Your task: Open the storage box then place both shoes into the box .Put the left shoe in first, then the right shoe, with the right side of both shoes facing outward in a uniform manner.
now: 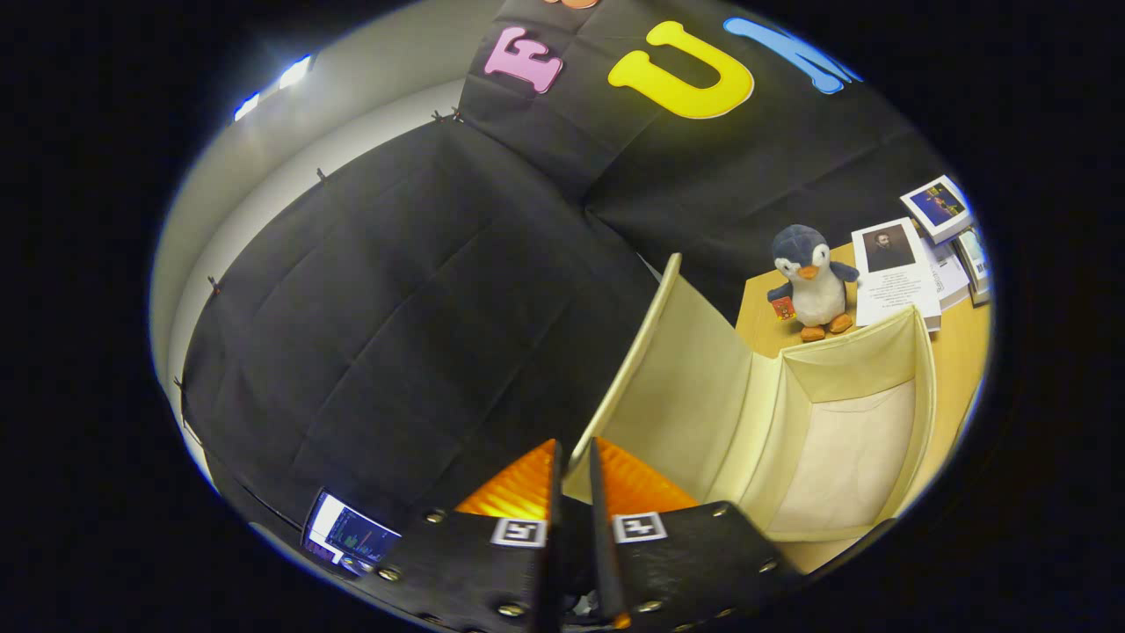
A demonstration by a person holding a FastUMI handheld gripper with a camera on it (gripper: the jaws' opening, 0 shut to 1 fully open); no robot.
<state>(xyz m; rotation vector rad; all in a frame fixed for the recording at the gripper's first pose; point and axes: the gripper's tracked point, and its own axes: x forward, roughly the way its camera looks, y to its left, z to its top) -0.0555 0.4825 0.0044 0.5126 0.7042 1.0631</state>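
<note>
The cream storage box (921,378) stands on the wooden table, open, with its pale inside bare. Its lid (685,378) is swung up and stands steeply on edge, its inner face turned toward the box. The lid's thin free edge runs down between my fingers. My gripper (573,448) is shut on that edge, one finger on each side of it, and sits to the left of the box's opening.
A plush penguin (810,281) stands on the table (954,352) just behind the box. Books and printed sheets (896,272) lie stacked to its right. A lit screen (347,532) shows low at the left, by the black cloth wall.
</note>
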